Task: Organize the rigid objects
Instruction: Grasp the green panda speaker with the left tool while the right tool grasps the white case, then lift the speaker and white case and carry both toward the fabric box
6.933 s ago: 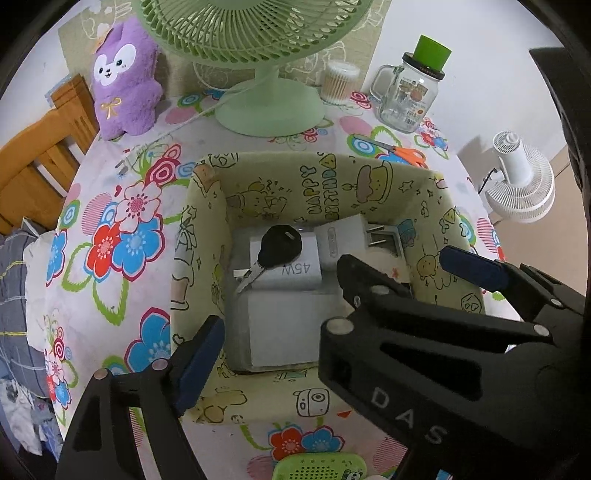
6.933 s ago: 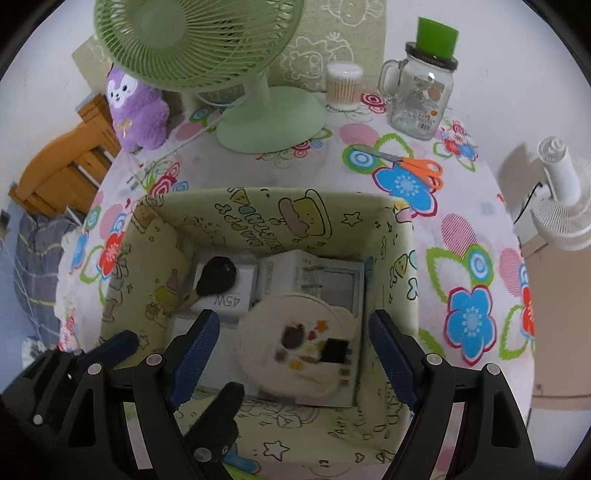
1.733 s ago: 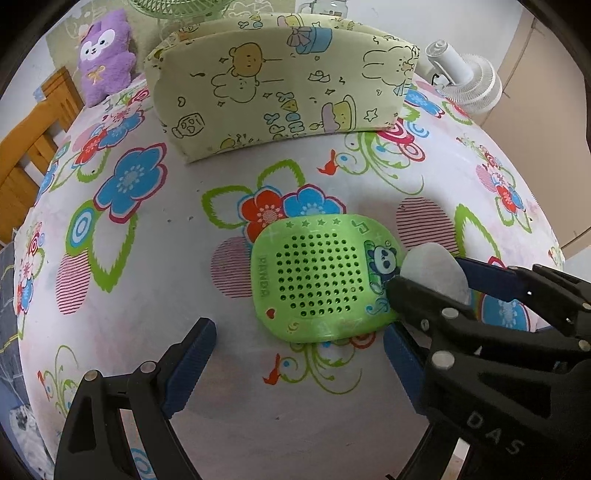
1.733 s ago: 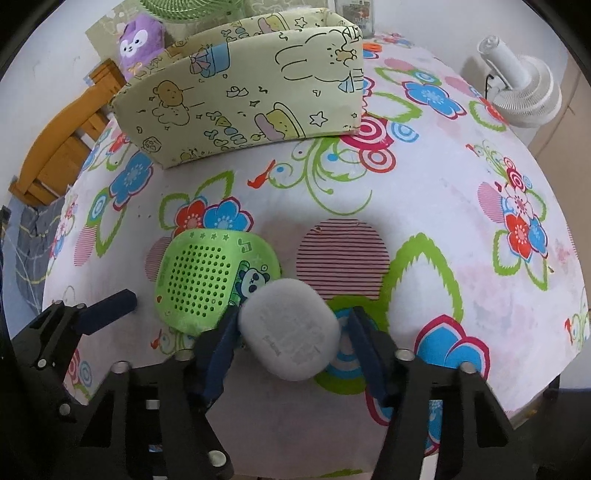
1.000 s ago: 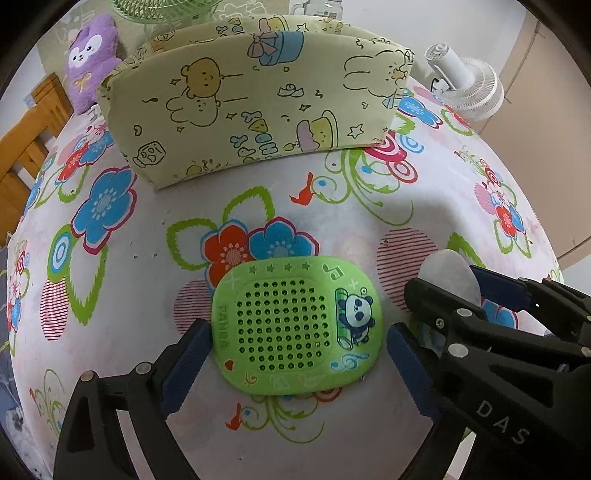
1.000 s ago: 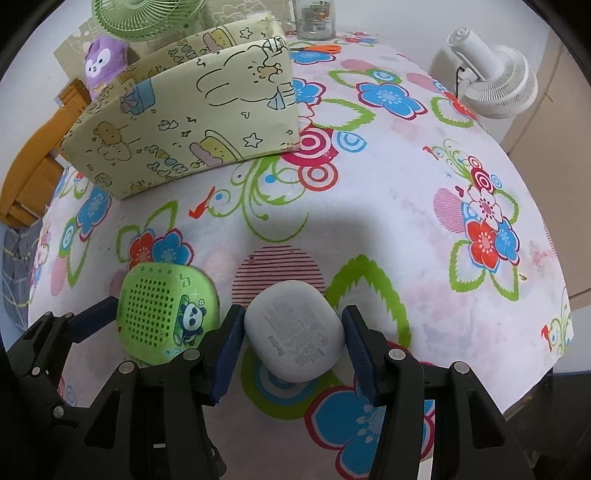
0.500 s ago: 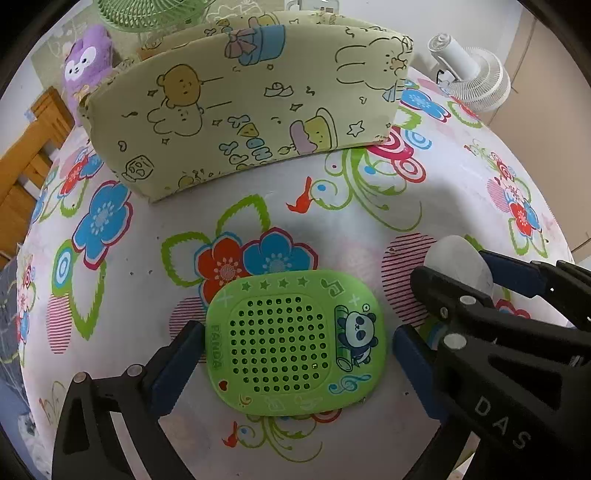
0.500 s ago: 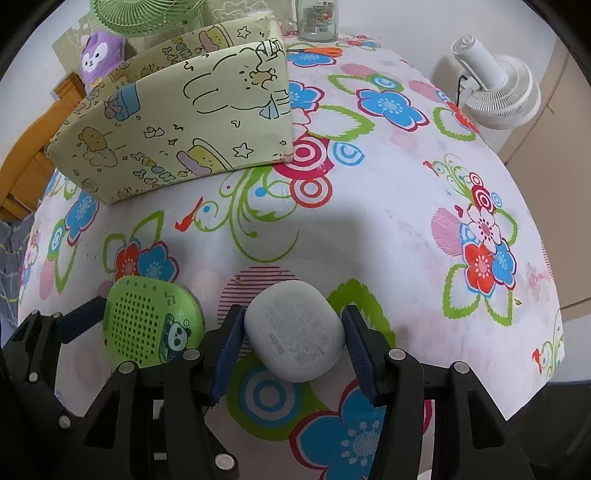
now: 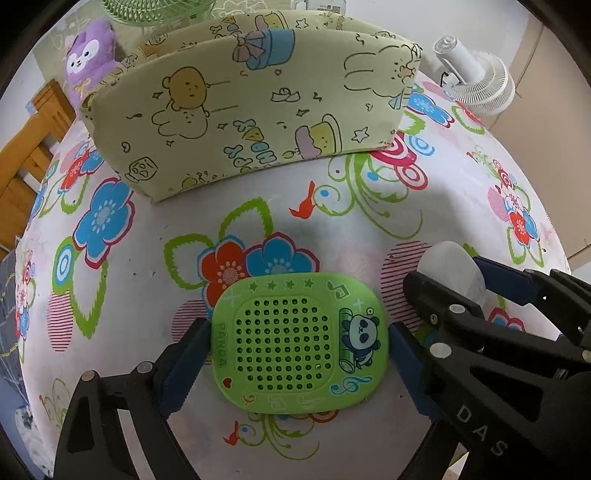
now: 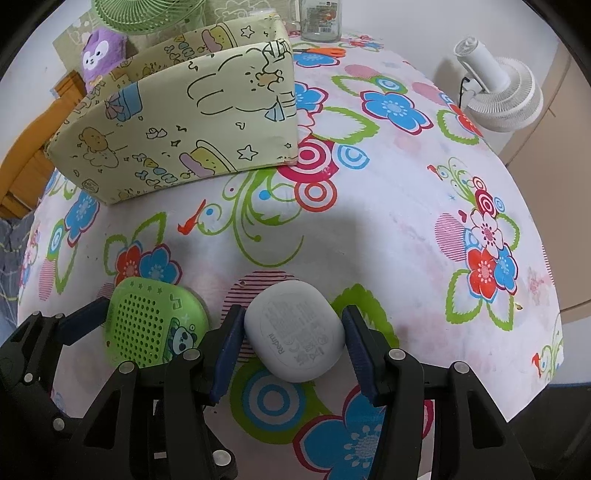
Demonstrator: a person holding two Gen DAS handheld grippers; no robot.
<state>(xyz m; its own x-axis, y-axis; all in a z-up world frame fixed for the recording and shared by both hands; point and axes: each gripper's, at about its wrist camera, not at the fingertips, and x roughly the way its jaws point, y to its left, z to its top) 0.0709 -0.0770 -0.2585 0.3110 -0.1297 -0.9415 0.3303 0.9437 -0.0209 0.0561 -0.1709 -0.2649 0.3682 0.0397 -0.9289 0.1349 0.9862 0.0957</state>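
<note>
Desk [image 10: 424,229]: round, covered in a white cloth printed with bright flowers.

Green panda case [image 9: 299,347]: flat, perforated, lying on the cloth at 6 o'clock in the left wrist view. The left claw [image 9: 295,354] straddles it, one blue pad at its 9 o'clock edge and one at its 3 o'clock edge; the jaws are closing, with the left pad at or almost on the edge and the right one just shy of it, so no firm grip shows.

Grey earbud case [image 10: 293,330]: rounded, printed underside up, at 6 o'clock in the right wrist view, just beside the green case at its 3 o'clock. The right claw [image 10: 291,343] is clenched on it, pads pressing both flanks.

Storage box [image 9: 255,99]: pale yellow fabric with cartoon drawings, standing on the desk at 12 o'clock, well apart from both cases.

Purple plush toy [image 9: 90,66]: at 10 o'clock, behind the box.

Green fan [image 10: 144,14]: at 12 o'clock, behind the box.

White fan [image 10: 506,96]: at 2 o'clock, off the desk.

Glass jar [image 10: 319,20] and orange-handled scissors [image 10: 325,51]: far edge of the desk, at 12 o'clock.
</note>
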